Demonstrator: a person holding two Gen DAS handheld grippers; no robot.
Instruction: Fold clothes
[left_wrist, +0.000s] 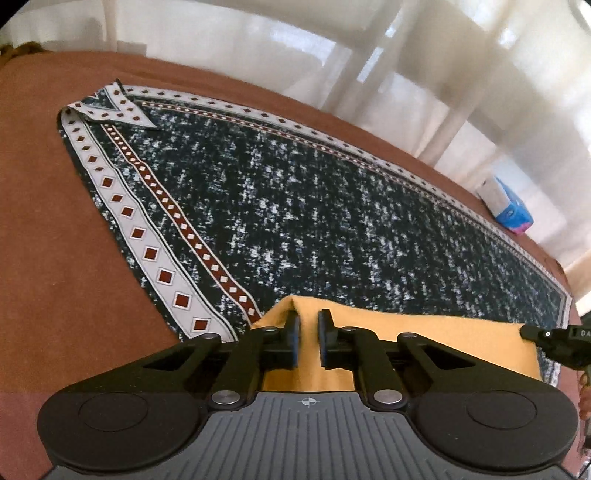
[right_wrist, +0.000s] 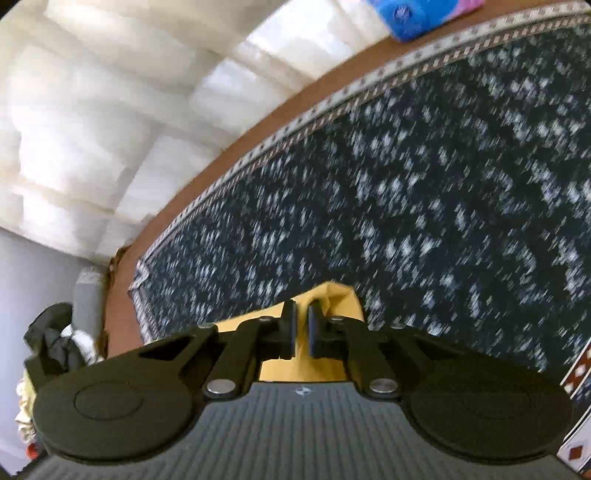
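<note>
A yellow cloth (left_wrist: 424, 332) is pinched at 1 raised corner between the nearly closed jaws of the left hand-held gripper (left_wrist: 309, 334). Another corner (right_wrist: 332, 295) is clamped by the right hand-held gripper (right_wrist: 301, 332). Ahead of both, a dark speckled patterned cloth (left_wrist: 295, 206) is spread on the brown desk (left_wrist: 48, 240). Far to the left gripper's front right, a blue packet (left_wrist: 508, 208) lies.

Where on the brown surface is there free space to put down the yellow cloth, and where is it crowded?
Free: the wide brown surface left of the patterned scarf, and the narrow brown strip beyond its far border. That strip is crowded at its right end by the blue tissue pack. The scarf fills the middle.
</note>
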